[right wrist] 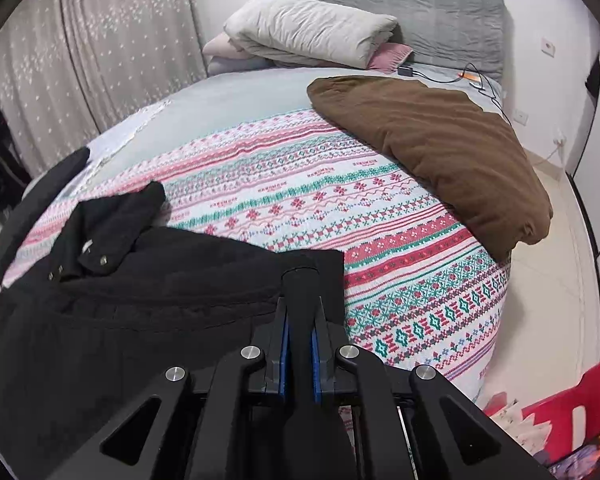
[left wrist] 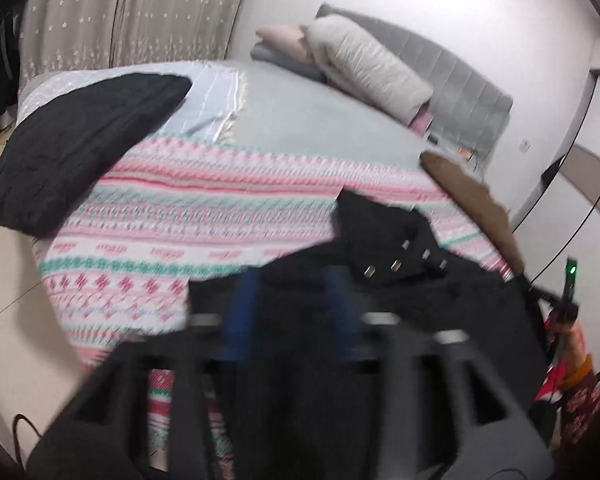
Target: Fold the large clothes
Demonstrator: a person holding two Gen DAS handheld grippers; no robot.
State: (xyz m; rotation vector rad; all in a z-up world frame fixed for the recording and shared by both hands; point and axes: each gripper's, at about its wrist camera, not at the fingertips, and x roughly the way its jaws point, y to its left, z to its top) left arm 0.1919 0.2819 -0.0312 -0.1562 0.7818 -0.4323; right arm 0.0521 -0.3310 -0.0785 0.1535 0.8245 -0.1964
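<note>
A large black coat (right wrist: 160,280) with metal snap buttons lies on the near edge of the patterned bedspread (right wrist: 380,248). My right gripper (right wrist: 300,280) is shut on a fold of the coat's edge, which runs up between the blue pads. In the blurred left wrist view the coat (left wrist: 400,280) fills the lower right, with its collar and snaps just beyond my left gripper (left wrist: 292,280). The left blue fingers (left wrist: 240,308) stand apart over the black cloth.
A folded brown garment (right wrist: 440,148) lies on the bed's right side. Another black garment (left wrist: 80,140) lies at the far left. Pillows (right wrist: 312,28) and a folded duvet sit by the grey headboard. Cables and a charger (right wrist: 472,76) lie near it. Curtains hang behind.
</note>
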